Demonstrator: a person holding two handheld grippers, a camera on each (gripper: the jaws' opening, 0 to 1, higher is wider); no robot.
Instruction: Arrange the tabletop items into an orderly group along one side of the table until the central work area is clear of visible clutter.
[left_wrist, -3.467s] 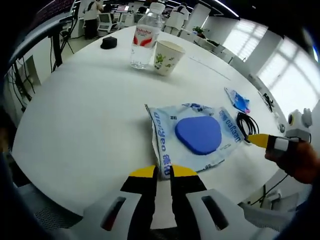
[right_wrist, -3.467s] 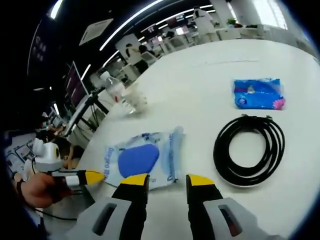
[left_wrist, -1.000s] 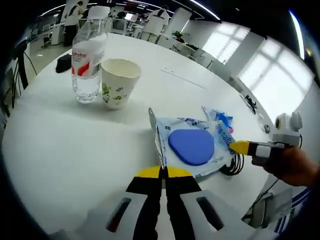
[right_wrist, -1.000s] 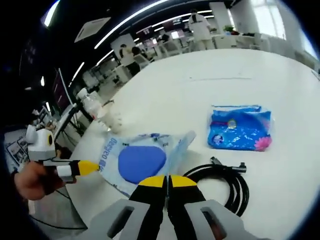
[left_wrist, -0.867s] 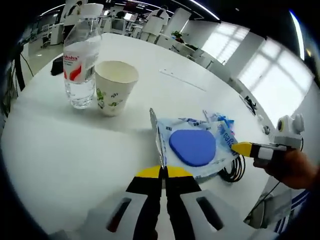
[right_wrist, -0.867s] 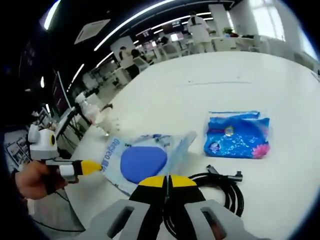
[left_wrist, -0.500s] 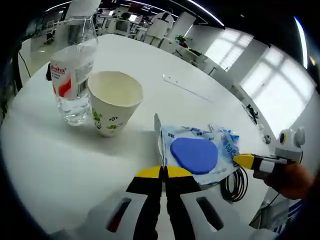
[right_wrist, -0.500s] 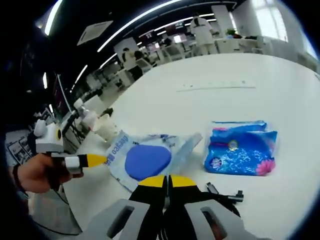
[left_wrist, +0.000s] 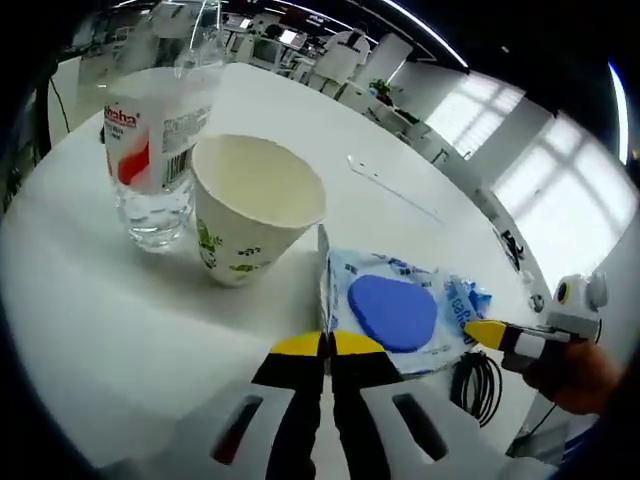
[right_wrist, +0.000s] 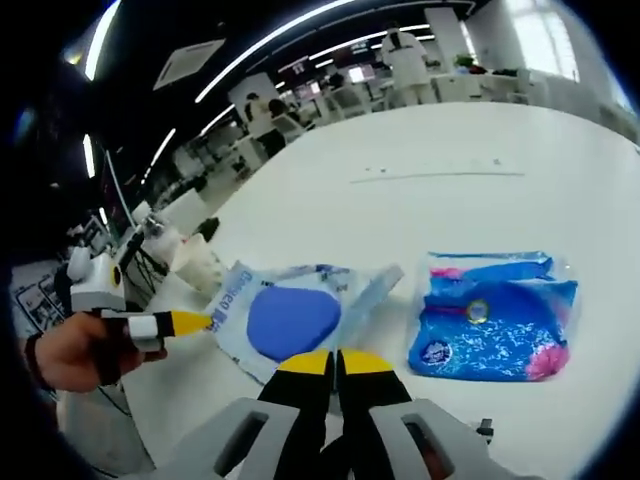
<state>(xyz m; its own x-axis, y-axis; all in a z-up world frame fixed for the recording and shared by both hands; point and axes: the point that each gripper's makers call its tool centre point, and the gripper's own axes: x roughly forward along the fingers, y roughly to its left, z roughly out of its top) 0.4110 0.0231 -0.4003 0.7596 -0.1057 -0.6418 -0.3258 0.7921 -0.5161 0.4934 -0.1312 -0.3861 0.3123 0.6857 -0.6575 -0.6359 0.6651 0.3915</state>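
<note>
Readable text, now frames:

- water bottle: red/white label, white letters on the red patch read "...aha", start cut off by the bottle's curve. Fine print beside a barcode on the white part, too small to read.
- clear pouch with blue pad: blue lettering along the right edge in the left gripper view, blurred. In the right gripper view the same lettering on the pouch's left edge looks like "Deeyeo", not certain.
- blue packet: printed graphics, round emblem, no legible words.
- paper cup: green leaf print, no text.
</note>
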